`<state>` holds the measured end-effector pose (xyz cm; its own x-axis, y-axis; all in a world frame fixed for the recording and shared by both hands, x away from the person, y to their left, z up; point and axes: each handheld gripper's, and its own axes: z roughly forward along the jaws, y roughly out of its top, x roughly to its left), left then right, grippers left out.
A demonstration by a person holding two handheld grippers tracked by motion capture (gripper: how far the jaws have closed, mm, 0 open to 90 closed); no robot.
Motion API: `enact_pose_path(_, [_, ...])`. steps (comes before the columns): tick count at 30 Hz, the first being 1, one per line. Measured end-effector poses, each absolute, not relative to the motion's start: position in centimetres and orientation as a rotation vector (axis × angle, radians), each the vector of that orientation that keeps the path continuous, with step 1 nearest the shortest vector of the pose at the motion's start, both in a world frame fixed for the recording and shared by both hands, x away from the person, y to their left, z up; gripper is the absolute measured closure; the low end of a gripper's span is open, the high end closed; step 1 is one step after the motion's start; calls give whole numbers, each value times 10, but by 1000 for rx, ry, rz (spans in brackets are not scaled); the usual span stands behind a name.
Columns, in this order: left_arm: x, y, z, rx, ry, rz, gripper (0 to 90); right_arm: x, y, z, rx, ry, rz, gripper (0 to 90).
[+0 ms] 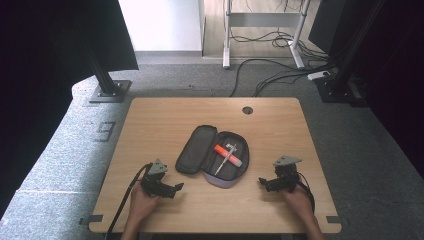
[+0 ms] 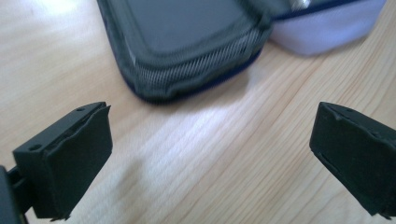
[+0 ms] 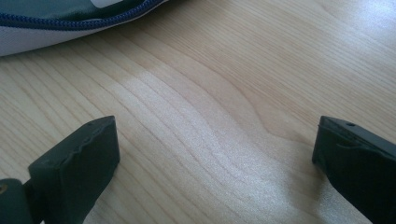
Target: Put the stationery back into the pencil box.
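Looking down from the high view, I see the pencil case (image 1: pixel 212 156) lying open in the middle of the table (image 1: pixel 150 120), between my two grippers and a little farther from me than both. My left gripper (image 1: pixel 176 188) rests on the wood just short of the case's flipped-open lid, jaws spread wide with nothing between them; in the left gripper view the lid's rounded corner (image 2: pixel 187 60) sits just ahead of the jaws, apart from them. My right gripper (image 1: pixel 262 182) lies near the case's other side, jaws equally wide and empty, and the right gripper view catches the case's pale wall and blue zip (image 3: pixel 70 23) at the upper left. The case is dark inside, lilac-grey outside (the lid's edge looks like ribbed mesh), and it holds an orange marker (image 1: pixel 227 154) and a silvery pen (image 1: pixel 225 160) crossing each other. Bare wood lies all round the case, with broad room toward the far edge and the near edge close behind both hands.
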<state>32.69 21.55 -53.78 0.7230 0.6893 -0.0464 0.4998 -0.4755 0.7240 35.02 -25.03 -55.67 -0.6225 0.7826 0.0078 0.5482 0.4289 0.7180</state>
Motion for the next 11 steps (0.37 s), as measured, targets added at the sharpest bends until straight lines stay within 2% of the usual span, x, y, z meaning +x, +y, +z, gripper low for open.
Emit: enact_pose_path(11, [331,215,-549,2263,944,342,0,350,-250,-557,1143,2359,1004,3])
